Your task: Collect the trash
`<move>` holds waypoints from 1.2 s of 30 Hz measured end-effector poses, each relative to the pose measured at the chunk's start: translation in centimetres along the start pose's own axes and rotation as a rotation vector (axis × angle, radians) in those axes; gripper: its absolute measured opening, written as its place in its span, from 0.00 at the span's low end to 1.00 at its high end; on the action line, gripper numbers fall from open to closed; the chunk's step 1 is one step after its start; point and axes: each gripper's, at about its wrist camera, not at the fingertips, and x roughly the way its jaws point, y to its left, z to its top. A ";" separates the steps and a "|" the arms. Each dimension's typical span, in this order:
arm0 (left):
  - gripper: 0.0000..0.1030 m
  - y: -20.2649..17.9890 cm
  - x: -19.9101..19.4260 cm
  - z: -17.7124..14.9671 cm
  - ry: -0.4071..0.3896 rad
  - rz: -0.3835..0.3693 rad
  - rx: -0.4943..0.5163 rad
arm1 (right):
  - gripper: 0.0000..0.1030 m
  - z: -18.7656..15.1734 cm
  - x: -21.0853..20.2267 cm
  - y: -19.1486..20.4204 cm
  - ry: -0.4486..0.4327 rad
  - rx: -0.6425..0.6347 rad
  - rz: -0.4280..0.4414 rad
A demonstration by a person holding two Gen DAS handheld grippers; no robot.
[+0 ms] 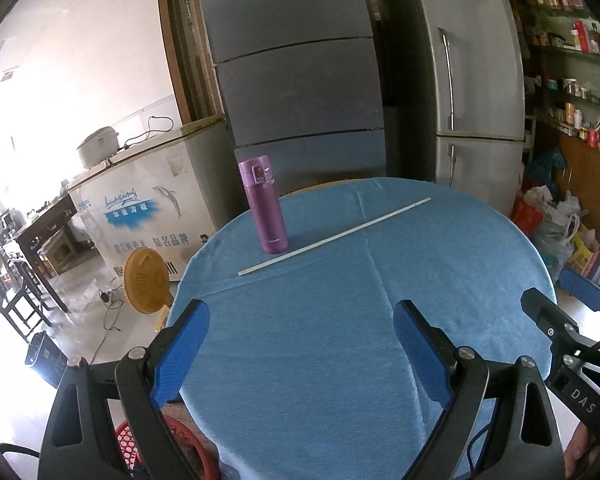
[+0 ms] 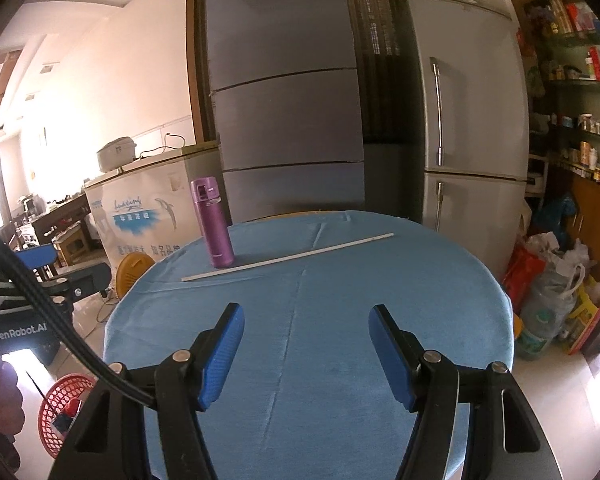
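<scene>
Left claw [image 1: 302,334] spread wide above the near part of the round table's blue cloth [image 1: 340,320], nothing between the blue pads [image 1: 182,354]. Right claw [image 2: 306,338] likewise released over the same cloth — empty gap, bare fabric showing between its pads [image 2: 222,360]. Down below and left of the left claw, off the table's edge, a red plastic basket [image 1: 172,440] on the floor; same basket low and left of the right claw too, with something small and dark inside, too blurred to name.

Farther ahead of both claws, well apart from the fingertips, a thin white straw-like stick [image 1: 334,237] flat on the cloth. Very slender, straight, plain white, of even thickness along its whole length. Long axis laid crosswise in front of the claws, slanted: near end ahead-left, far end ahead-right and deeper toward the table's back edge.

Just beyond the stick's left half, upright, a purple flask [image 1: 264,204] with a flip lid — close behind the stick, touching or not cannot be told.

Past the table: a white chest freezer [image 1: 148,204] off to the left, tall grey refrigerators straight ahead, bags piled on the floor at the right.
</scene>
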 end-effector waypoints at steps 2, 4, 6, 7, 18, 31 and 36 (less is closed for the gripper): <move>0.90 0.2 -0.1 -0.1 -0.001 -0.002 -0.003 | 0.67 0.2 -0.1 0.1 -0.002 0.000 0.000; 0.90 0.2 -0.1 -0.1 -0.003 -0.004 -0.005 | 0.67 0.2 -0.3 0.4 -0.005 -0.004 -0.004; 0.90 0.3 -0.2 -0.2 -0.007 -0.004 -0.006 | 0.67 0.3 -0.5 0.6 -0.009 -0.007 -0.006; 0.91 0.4 -0.3 -0.2 -0.009 -0.003 -0.006 | 0.67 0.3 -0.6 0.7 -0.011 -0.009 -0.007; 0.91 1.2 -0.6 -0.4 -0.028 -0.004 -0.014 | 0.67 0.7 -0.7 1.7 -0.010 -0.023 -0.011; 0.91 2.7 -0.6 -0.7 -0.037 -0.031 -0.028 | 0.67 1.2 -1.1 3.0 -0.010 -0.030 -0.032; 0.90 3.3 -0.5 -0.8 -0.041 -0.031 -0.034 | 0.67 1.3 -0.8 3.5 -0.003 -0.029 -0.031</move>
